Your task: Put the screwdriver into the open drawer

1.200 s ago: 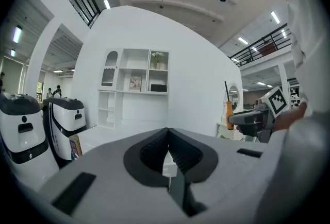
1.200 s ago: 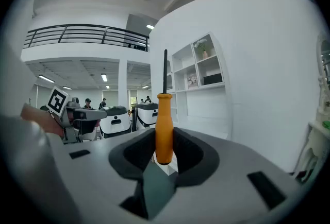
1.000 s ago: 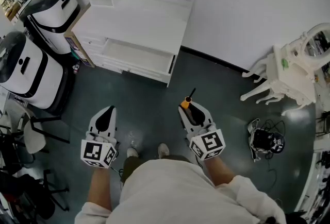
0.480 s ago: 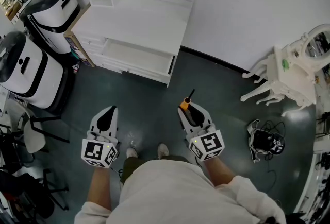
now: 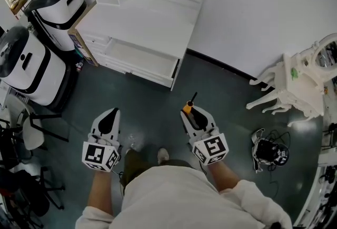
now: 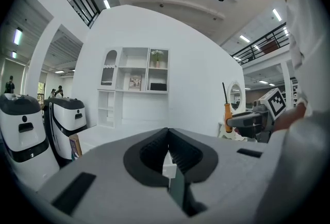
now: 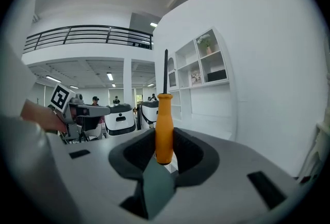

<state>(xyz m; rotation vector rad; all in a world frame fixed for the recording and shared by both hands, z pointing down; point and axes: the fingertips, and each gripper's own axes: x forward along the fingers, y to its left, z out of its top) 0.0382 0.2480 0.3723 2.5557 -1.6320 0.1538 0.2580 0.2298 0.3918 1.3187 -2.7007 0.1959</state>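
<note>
Both forearms were held forward at waist height, side by side and well apart, over dark floor. The left gripper (image 5: pixel 109 113) pointed ahead with its marker cube toward the person. The right gripper (image 5: pixel 191 110) angled slightly left, toward the open drawer (image 5: pixel 138 58). In the left gripper view, the left gripper (image 6: pixel 167 152) had its jaws closed against each other at the tips with nothing between them. In the right gripper view, the right gripper (image 7: pixel 164 152) was clamped on the orange handle of the screwdriver (image 7: pixel 164 126), which stood upright with its dark shaft pointing up. From the head view the screwdriver (image 5: pixel 190 102) sat in the right jaws, well short of the drawer, which projected from the front of a white desk (image 5: pixel 147 17). Only the left gripper view showed the shelf unit (image 6: pixel 135 84) above the desk, with a small plant and a frame on it. It also showed the screwdriver (image 6: pixel 227 115) from the side. Only the head view showed the drawer's bare white interior, a white dressing table (image 5: pixel 295 83) to the right and a cable tangle (image 5: pixel 268 151) on the floor. Two white-and-black machines (image 5: pixel 55 7) stood left of the desk. Each cube bore black-and-white square patterns. Print on a brown box (image 6: pixel 76 145) beside the desk was too small to read.
</note>
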